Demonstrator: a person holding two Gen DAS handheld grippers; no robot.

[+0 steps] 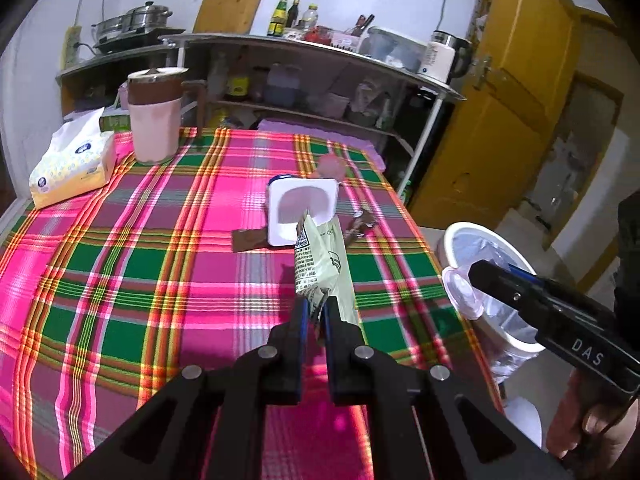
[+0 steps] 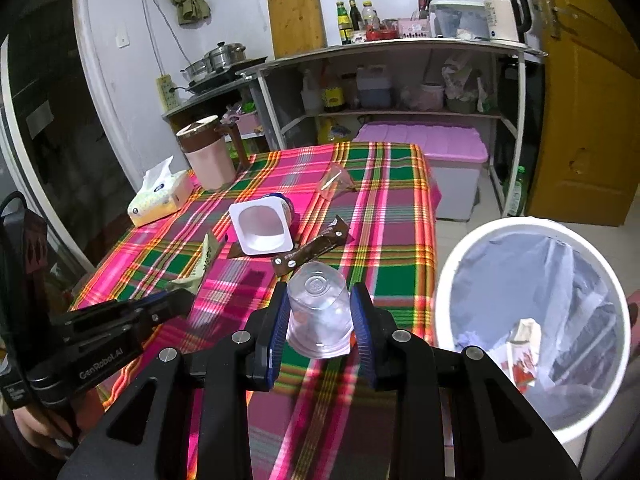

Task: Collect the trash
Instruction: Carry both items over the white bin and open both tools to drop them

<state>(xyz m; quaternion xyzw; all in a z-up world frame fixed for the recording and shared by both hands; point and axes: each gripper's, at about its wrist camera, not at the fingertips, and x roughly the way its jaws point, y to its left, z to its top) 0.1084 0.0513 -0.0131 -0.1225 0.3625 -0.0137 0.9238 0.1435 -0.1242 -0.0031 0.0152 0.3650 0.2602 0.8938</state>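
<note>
Table (image 2: 168, 240): yogurt tub (image 2: 262, 224) at 12 o'clock. White bin (image 2: 448, 280) at 3 o'clock. Right hand-held gripper (image 2: 320, 320) clamps clear cup (image 2: 318, 312); left hand-held gripper (image 1: 316, 312) pinches green wrapper (image 1: 320, 256). Risk: the thin wrapper could slip free short of the bin.

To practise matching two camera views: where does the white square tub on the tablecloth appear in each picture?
Left wrist view: white square tub, centre, just beyond the green wrapper.
Right wrist view: tub, left of centre, beyond the clear cup.
Shared landmark: the pink jug, at the far left of the table.
</note>
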